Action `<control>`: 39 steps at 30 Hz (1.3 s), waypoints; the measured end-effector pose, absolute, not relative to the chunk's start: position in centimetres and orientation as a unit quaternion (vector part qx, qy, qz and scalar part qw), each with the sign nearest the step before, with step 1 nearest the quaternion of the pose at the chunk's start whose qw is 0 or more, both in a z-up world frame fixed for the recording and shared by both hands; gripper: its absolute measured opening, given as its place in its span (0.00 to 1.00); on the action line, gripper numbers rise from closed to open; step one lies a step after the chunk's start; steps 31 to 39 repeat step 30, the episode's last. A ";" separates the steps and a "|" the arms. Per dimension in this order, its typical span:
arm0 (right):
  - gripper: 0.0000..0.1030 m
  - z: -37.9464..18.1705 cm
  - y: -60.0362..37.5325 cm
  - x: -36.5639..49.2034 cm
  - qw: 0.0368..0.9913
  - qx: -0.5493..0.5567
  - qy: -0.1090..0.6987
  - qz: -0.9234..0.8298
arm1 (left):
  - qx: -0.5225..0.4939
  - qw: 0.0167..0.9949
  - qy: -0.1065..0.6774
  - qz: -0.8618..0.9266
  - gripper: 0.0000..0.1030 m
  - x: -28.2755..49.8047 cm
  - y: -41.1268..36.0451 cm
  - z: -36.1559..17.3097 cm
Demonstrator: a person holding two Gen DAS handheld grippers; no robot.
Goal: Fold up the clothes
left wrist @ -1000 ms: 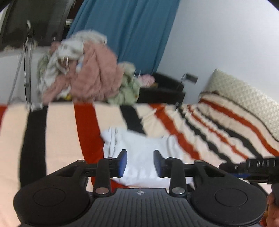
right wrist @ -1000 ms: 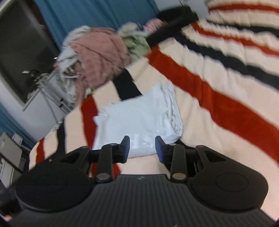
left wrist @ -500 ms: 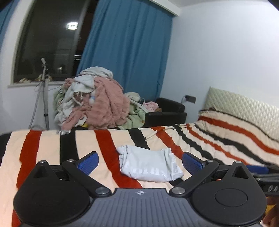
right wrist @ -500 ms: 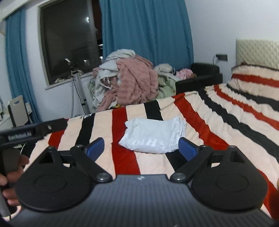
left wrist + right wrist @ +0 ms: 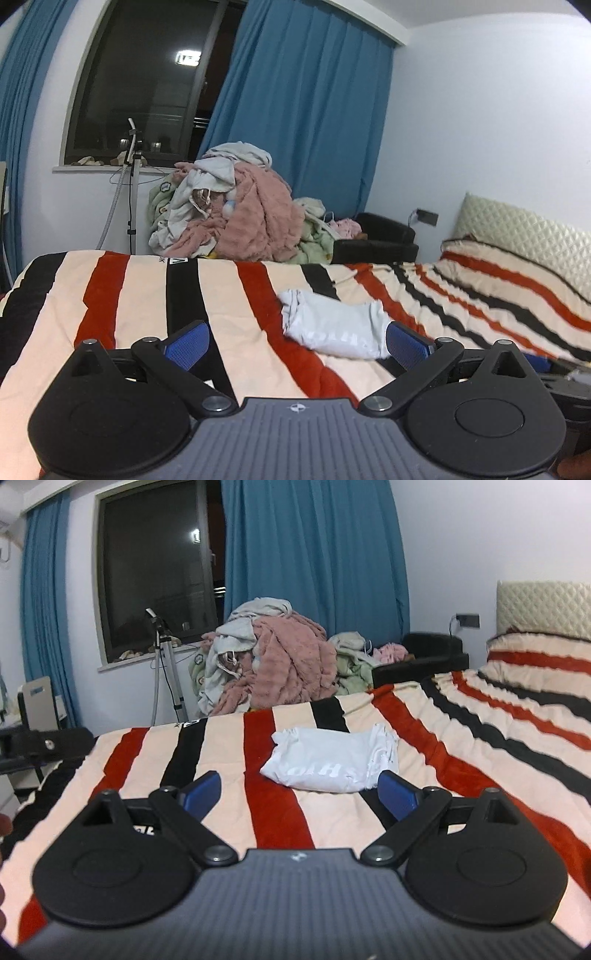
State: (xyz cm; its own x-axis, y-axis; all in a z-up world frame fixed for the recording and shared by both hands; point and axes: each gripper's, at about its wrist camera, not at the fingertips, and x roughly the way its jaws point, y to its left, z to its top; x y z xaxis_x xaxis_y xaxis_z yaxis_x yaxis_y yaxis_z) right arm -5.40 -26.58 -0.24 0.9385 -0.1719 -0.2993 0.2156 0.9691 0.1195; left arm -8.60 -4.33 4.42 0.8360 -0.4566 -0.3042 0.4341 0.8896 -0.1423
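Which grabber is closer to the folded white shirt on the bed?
Hard to tell; they look about equal. The left hand-held gripper has the folded white shirt ahead, toward its right finger. The right hand-held gripper faces the shirt almost centered. Neither touches it.

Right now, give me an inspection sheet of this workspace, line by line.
Surface: bed with a striped blanket in cream, red and black.
Job's things: folded white shirt lying flat on the blanket, print showing; nothing grips it.
Clutter: clothes pile beyond the bed's far edge; more clothes on the black armchair.
Grippers: left tongs open, short of the shirt; right tongs open, also short of it.
Cables: a cord from the wall socket; a hose beside the tripod.
Surroundings: dark window, blue curtains, quilted headboard.
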 end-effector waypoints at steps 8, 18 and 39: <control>0.90 -1.3 -26.0 -5.0 0.980 0.076 0.150 -0.110 | 0.001 0.959 0.167 -0.228 1.00 -8.5 -5.9 3.0; 0.90 -1.5 -25.4 -4.9 0.979 0.059 0.149 -0.127 | -0.004 0.957 0.164 -0.238 1.00 -9.0 -5.6 3.1; 0.90 -1.7 -25.5 -4.7 0.978 0.066 0.159 -0.119 | -0.010 0.956 0.166 -0.240 1.00 -8.9 -5.1 2.8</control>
